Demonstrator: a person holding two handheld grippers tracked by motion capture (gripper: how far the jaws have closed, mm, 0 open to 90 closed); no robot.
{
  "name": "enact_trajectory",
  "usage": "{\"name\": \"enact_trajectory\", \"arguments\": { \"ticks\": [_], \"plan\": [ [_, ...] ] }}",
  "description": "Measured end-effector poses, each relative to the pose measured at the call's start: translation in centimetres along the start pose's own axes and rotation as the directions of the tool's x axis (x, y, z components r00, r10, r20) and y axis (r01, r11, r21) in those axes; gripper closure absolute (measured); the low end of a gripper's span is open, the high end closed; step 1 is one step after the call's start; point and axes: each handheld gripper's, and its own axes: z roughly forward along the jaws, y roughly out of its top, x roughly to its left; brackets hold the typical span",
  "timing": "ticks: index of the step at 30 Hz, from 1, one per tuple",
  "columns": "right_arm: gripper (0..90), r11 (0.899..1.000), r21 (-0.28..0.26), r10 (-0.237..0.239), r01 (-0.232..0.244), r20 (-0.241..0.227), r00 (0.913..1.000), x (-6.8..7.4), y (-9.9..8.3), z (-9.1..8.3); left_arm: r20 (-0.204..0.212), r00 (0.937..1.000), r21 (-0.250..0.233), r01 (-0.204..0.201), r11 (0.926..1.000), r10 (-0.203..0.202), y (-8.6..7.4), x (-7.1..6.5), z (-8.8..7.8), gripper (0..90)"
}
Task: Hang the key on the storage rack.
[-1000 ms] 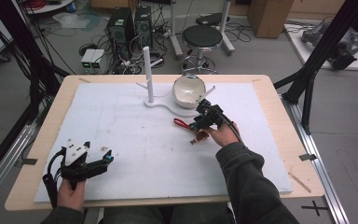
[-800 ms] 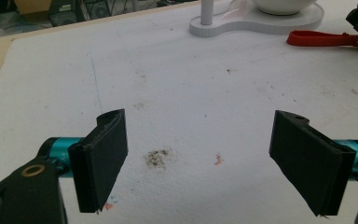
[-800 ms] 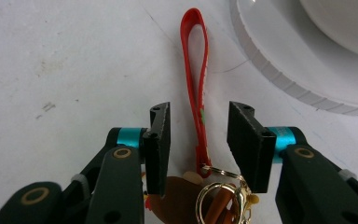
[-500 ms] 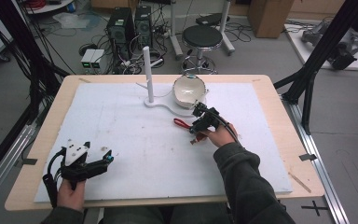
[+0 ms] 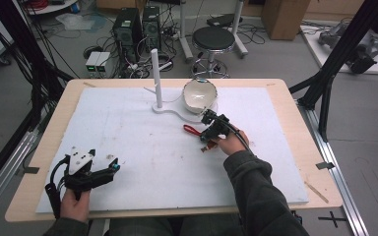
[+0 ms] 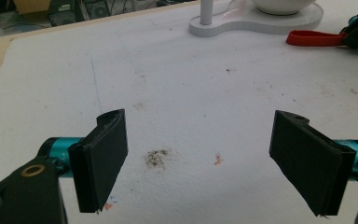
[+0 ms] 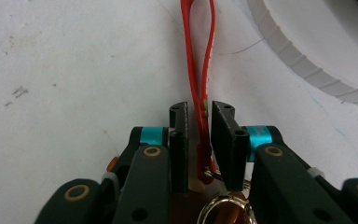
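Right gripper (image 7: 198, 116) fingers nearly closed around thin red strap loop (image 7: 200, 56) with brass key ring (image 7: 223, 207), flat on white table (image 5: 167, 162) beside white bowl stand (image 5: 189, 117); left gripper (image 6: 200, 158) fingers spread wide, idle, well apart.

The right gripper (image 7: 199, 140) is closing its two black jaws on a red strap (image 7: 200, 60), which is lying on the white bench (image 7: 74, 70). A metal ring (image 7: 223, 207) is sitting below the jaws. A white ribbed base (image 7: 317, 46) is occupying the upper right.
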Motion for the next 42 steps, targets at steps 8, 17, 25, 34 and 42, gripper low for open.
{"name": "enact_trajectory", "arguments": {
  "ticks": [8,17,25,34,42],
  "plan": [
    [82.6,1.0,-0.017,0.015,-0.015,-0.007,0.9999,-0.2,-0.2,0.1,0.001,1.0,0.0,-0.001,1.0,0.001,0.0,0.0,0.0,19.7],
    [83.3,0.998,-0.054,0.026,-0.026,-0.009,0.9996,-0.3,-0.3,-0.4,-0.003,1.0,-0.003,0.005,1.0,-0.005,0.0,0.0,0.0,19.7],
    [83.5,0.994,-0.102,0.034,-0.037,-0.024,0.9991,-0.4,-0.5,-1.3,-0.003,1.0,-0.002,0.0,1.0,0.0,0.0,0.0,0.0,19.7],
    [84.0,0.987,-0.15,0.044,-0.05,-0.044,0.9981,-0.4,-0.9,-2.3,-0.005,1.0,-0.004,0.005,1.0,-0.005,0.0,0.0,0.0,19.7],
    [84.4,0.978,-0.206,0.033,-0.045,-0.062,0.9975,-0.2,-1.0,-3.4,-0.006,1.0,-0.005,0.003,1.0,-0.003,0.0,0.0,0.0,19.7]
  ]
}}
